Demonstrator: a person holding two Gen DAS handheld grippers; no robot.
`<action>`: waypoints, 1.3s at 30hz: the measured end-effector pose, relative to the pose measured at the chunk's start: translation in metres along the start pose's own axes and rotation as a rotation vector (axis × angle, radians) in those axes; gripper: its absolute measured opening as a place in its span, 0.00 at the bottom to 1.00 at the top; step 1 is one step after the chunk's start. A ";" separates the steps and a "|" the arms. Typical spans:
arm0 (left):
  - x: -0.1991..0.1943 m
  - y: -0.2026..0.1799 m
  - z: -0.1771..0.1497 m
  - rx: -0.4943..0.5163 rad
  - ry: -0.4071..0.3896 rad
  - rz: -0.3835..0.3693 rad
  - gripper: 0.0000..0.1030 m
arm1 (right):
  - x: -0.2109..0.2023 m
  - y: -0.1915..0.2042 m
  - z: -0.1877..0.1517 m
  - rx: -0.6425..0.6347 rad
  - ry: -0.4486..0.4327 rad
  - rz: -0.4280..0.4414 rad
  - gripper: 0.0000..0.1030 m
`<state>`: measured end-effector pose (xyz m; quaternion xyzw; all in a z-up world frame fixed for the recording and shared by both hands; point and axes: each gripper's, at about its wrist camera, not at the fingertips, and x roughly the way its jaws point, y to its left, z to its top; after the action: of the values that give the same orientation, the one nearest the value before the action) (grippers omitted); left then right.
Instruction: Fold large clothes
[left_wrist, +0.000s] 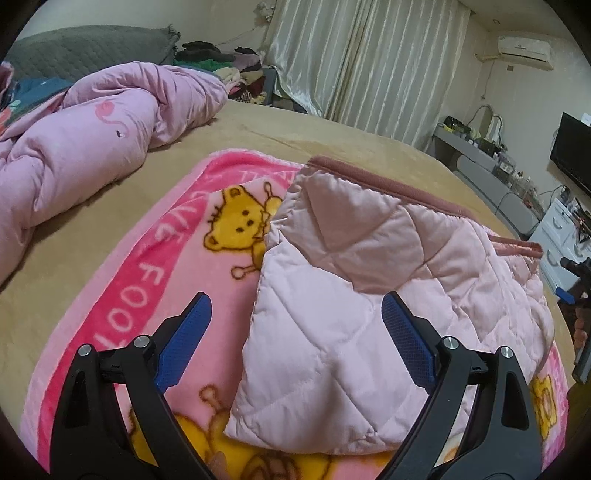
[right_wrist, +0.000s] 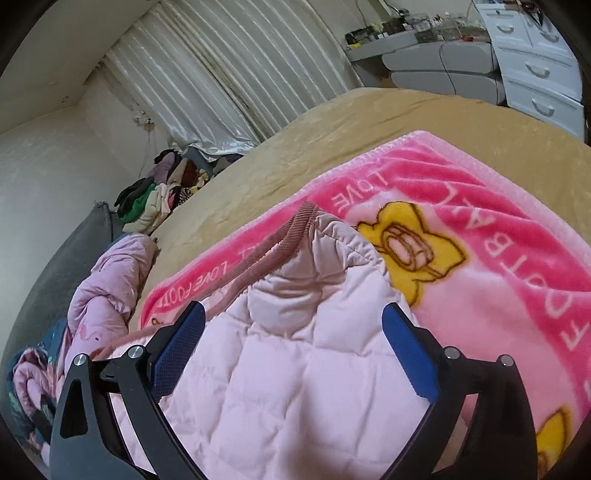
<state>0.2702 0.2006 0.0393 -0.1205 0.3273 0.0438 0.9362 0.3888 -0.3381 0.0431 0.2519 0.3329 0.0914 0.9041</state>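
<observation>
A pale pink quilted jacket (left_wrist: 362, 295) with a dusty-rose ribbed hem lies folded on a pink bear-print blanket (left_wrist: 155, 280) on the bed. My left gripper (left_wrist: 295, 332) is open just above the jacket's near left edge, holding nothing. In the right wrist view the same jacket (right_wrist: 295, 350) fills the foreground on the blanket (right_wrist: 498, 258). My right gripper (right_wrist: 293, 347) is open over the jacket's middle, blue pads spread wide and empty.
A rumpled lilac duvet (left_wrist: 92, 140) lies on the tan bedsheet (left_wrist: 314, 136) at the far left. A pile of clothes (right_wrist: 159, 192) sits beyond the bed by the curtains. White drawers (right_wrist: 535, 66), a desk and a TV (left_wrist: 572, 155) line the far wall.
</observation>
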 end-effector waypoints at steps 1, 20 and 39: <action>-0.001 0.000 0.000 0.004 0.000 0.000 0.88 | -0.007 0.000 -0.003 -0.023 -0.006 -0.006 0.93; 0.014 0.015 -0.029 0.028 0.088 0.062 0.91 | -0.036 -0.022 -0.080 -0.415 0.032 -0.141 0.94; 0.039 0.006 -0.060 0.008 0.149 -0.109 0.43 | 0.008 -0.045 -0.096 -0.336 0.055 -0.068 0.36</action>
<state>0.2634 0.1910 -0.0319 -0.1374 0.3894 -0.0174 0.9106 0.3325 -0.3364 -0.0473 0.0834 0.3459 0.1220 0.9266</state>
